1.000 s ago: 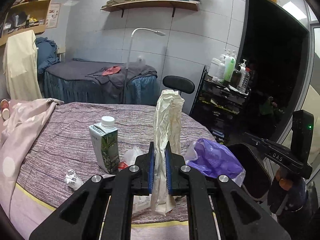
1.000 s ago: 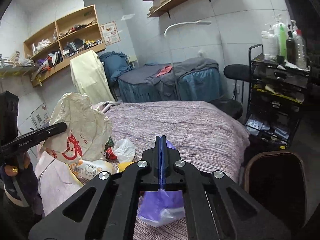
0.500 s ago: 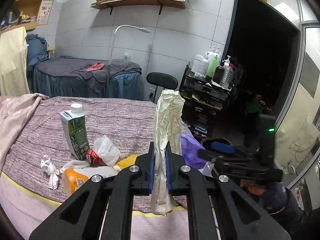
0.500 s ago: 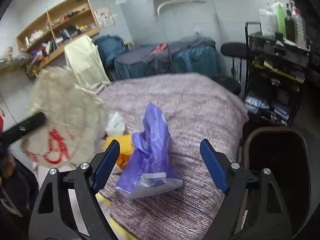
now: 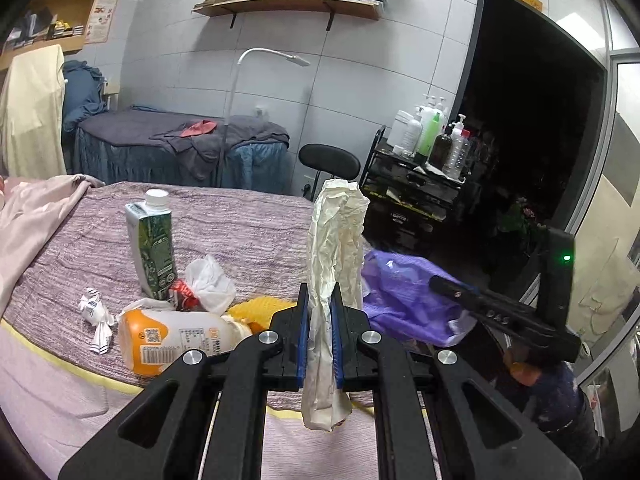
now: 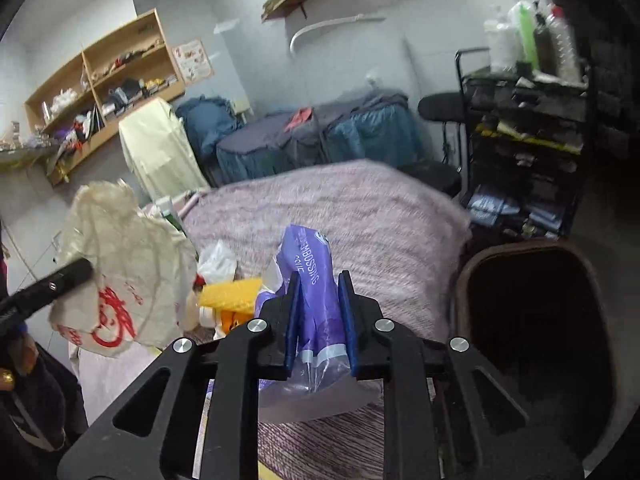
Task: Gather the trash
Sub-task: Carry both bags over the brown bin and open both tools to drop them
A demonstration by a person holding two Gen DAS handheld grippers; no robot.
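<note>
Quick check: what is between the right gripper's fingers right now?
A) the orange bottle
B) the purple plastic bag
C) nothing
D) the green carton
B: the right gripper has closed in around the purple plastic bag, its blue pads flanking the bag on the bed.

Left gripper (image 5: 320,344) clamped, right gripper (image 6: 320,320) closing

Crumpled cream paper bag (image 5: 334,264) with red print, upright, clamped in left gripper (image 5: 320,344). Purple plastic pouch (image 6: 310,292) on bed edge, pinched between right gripper (image 6: 319,320) pads. Green carton (image 5: 150,248) upright; orange bottle (image 5: 176,340) on its side; white wrappers (image 5: 96,316) nearby.
</note>
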